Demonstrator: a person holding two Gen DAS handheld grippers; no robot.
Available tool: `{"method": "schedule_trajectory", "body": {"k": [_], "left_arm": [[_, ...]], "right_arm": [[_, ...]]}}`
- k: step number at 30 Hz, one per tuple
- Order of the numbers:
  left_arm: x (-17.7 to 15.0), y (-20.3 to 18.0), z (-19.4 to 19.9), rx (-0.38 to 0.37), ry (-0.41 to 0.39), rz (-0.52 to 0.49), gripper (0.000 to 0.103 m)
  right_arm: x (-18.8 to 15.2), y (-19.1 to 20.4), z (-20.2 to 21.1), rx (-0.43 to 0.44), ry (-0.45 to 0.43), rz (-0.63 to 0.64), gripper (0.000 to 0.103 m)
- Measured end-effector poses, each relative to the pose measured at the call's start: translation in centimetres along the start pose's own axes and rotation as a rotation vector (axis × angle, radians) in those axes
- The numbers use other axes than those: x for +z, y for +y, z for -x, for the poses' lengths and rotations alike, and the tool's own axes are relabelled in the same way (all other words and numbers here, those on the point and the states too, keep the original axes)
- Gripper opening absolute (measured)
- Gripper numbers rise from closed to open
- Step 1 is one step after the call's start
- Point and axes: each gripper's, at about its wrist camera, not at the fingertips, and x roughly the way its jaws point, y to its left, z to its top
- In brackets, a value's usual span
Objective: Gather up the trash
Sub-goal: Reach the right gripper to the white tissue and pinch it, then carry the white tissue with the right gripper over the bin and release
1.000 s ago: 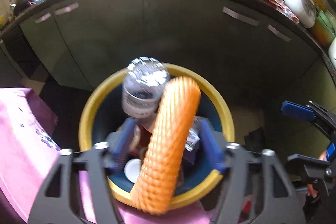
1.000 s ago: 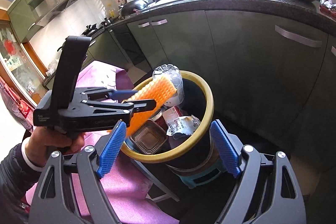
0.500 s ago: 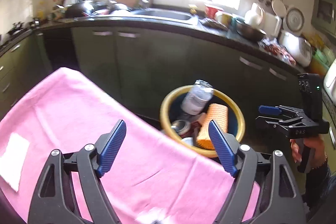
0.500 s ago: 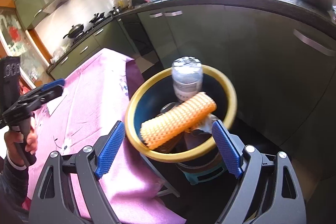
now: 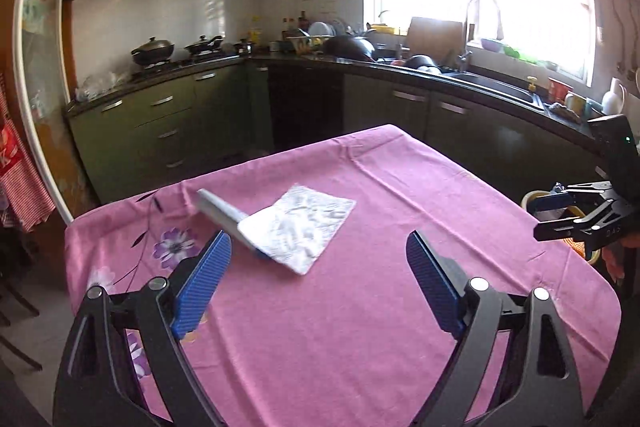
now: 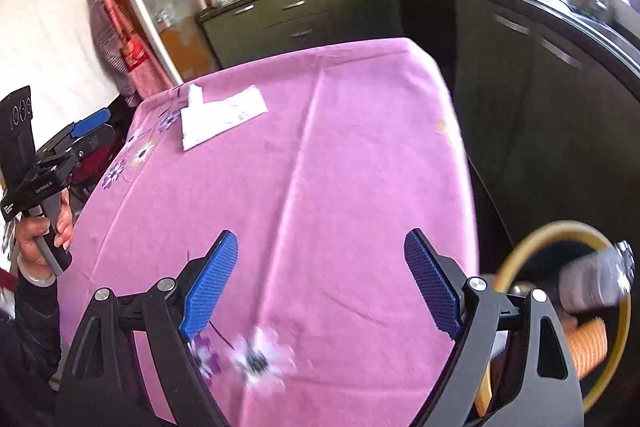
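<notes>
A white crumpled napkin (image 5: 298, 227) lies on the pink tablecloth (image 5: 360, 307), partly over a flat white and blue packet (image 5: 220, 213). Both show far off in the right wrist view, the napkin (image 6: 224, 117) at the table's far left. My left gripper (image 5: 318, 275) is open and empty, above the cloth just short of the napkin. My right gripper (image 6: 320, 275) is open and empty over the table's near right part. The yellow-rimmed trash bin (image 6: 520, 259) beside the table holds an orange foam net (image 6: 588, 347) and a plastic bottle (image 6: 592, 283).
Dark green kitchen cabinets (image 5: 440, 115) and a worktop with sink and pots run behind and right of the table. The bin stands between the table's right edge and the cabinets. The other hand-held gripper shows at the edge of each view (image 5: 588, 215), (image 6: 44, 163).
My left gripper let go of the orange foam net into the bin, opened and swung left over the table toward the napkin. My right gripper swung left from the bin to the table.
</notes>
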Motion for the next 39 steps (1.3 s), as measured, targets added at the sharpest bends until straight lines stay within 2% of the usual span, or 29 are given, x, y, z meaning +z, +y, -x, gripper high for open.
{"method": "schedule_trajectory", "body": {"k": [3, 9, 14, 17, 20, 22, 28, 31, 34, 35, 36, 39], "left_arm": [[-1.3, 2.3, 0.8, -0.014, -0.003, 0.051, 0.087], [-2.4, 2.8, 0.8, -0.064, 0.014, 0.091, 0.088], [-2.7, 2.1, 0.5, -0.089, 0.03, 0.079, 0.088], [-2.8, 2.4, 0.3, -0.107, 0.036, 0.099, 0.088], [-2.9, 2.8, 0.1, -0.113, 0.042, 0.122, 0.088], [-2.9, 3.1, 0.0, -0.121, 0.047, 0.14, 0.088], [-3.1, 3.2, -0.3, -0.131, 0.056, 0.154, 0.088], [-3.1, 2.9, -0.4, -0.129, 0.062, 0.145, 0.088], [-3.1, 2.8, -0.6, -0.128, 0.068, 0.14, 0.088], [-3.1, 2.7, -0.6, -0.125, 0.07, 0.138, 0.088], [-3.1, 2.7, -0.7, -0.122, 0.069, 0.136, 0.088], [-3.1, 2.8, -0.6, -0.121, 0.068, 0.141, 0.088]], "right_arm": [[4.1, 3.6, -4.6, 0.066, 0.031, 0.108, 0.088], [9.8, 10.4, -13.4, 0.192, 0.081, 0.28, 0.096], [11.7, 13.0, -18.8, 0.163, 0.114, 0.365, 0.097], [12.2, 13.8, -20.9, 0.086, 0.117, 0.409, 0.097], [12.7, 13.4, -22.8, 0.043, 0.147, 0.402, 0.098], [12.9, 12.7, -23.9, 0.048, 0.182, 0.378, 0.099], [12.5, 13.5, -24.0, 0.053, 0.177, 0.399, 0.099], [12.1, 14.2, -23.6, 0.079, 0.157, 0.429, 0.083], [11.7, 15.0, -23.0, 0.104, 0.155, 0.449, 0.056], [11.6, 15.2, -22.7, 0.113, 0.155, 0.453, 0.036], [11.5, 15.3, -22.6, 0.119, 0.155, 0.454, 0.021], [11.2, 15.1, -22.1, 0.133, 0.157, 0.435, 0.008]]}}
